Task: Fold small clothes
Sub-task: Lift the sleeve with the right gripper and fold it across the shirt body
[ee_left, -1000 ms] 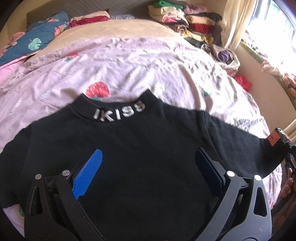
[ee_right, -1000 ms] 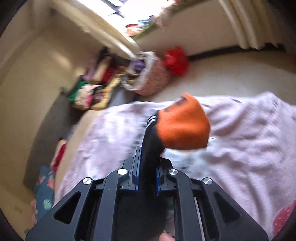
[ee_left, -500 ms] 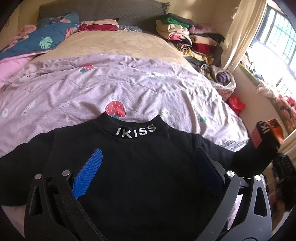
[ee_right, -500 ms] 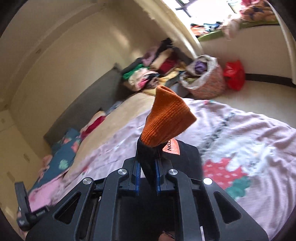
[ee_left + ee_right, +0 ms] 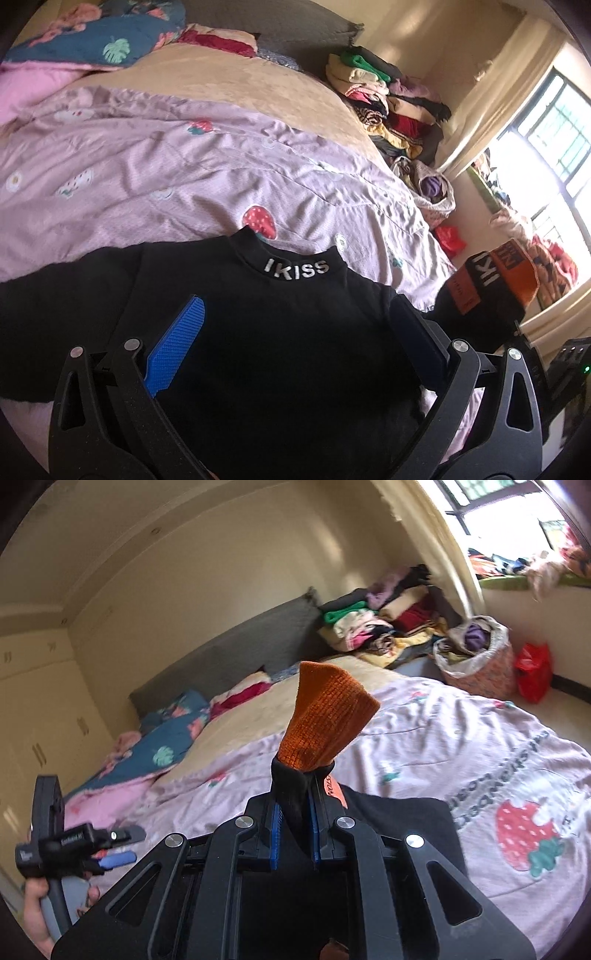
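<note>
A small black sweater with "IKISS" on its collar lies face up on the pink strawberry bedsheet. My left gripper is open above the sweater's chest, its blue pads apart on either side. My right gripper is shut on the sweater's right sleeve just below its orange cuff, which stands up above the fingers. The lifted sleeve with the orange cuff also shows at the right in the left wrist view.
A pile of folded clothes sits at the bed's far right corner, with a laundry basket and red bag on the floor beside it. Pillows and a blue floral blanket lie by the grey headboard. A window is at right.
My right gripper has lifted the sleeve and swung it inward over the sweater's body. My left gripper has stayed open above the chest, its view tilting up.
</note>
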{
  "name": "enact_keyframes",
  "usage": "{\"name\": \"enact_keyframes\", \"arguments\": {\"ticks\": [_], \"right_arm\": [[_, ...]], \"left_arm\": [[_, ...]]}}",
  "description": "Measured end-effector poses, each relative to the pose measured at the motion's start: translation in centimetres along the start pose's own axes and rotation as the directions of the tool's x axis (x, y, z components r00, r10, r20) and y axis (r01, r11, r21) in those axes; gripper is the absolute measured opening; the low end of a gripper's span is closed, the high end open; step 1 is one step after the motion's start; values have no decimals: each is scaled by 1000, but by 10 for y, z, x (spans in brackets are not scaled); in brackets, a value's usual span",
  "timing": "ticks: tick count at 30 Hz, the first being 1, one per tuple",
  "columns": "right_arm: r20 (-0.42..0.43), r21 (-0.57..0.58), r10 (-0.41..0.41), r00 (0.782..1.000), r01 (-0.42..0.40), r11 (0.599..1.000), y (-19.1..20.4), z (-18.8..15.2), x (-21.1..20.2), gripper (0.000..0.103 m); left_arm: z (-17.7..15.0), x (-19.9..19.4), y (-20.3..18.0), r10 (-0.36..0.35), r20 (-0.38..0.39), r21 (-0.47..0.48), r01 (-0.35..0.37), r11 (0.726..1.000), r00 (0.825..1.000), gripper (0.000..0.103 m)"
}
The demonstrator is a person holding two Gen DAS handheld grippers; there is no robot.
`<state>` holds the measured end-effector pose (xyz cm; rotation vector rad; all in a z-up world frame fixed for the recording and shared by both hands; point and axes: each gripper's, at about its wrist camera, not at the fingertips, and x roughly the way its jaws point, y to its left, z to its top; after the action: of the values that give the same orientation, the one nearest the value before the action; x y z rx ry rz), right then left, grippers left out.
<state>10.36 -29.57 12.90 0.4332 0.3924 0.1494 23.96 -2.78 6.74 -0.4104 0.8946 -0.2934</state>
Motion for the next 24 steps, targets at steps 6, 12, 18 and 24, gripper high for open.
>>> {"name": "enact_keyframes", "arguments": {"ticks": [6,12,18,24], "right_arm": [[-54,-73,31,998,-35,997,32,-19,17,12],[-107,-136,50,993,-65,989,64,-45,34,12],[-153,-199,65,986,-95,975,89,-67,47,12],[-221,-253,65,973,-122,960,106,-88,62,14]], "left_arm": [[-3,-3,31,-58,-23,-85,56,995,998,94],[-11,-4,52,-189,-14,-149,185,971,982,94],[-17,-1,63,-208,-31,-171,200,965,978,94],[-22,2,81,-201,-38,-206,189,960,979,94]]}}
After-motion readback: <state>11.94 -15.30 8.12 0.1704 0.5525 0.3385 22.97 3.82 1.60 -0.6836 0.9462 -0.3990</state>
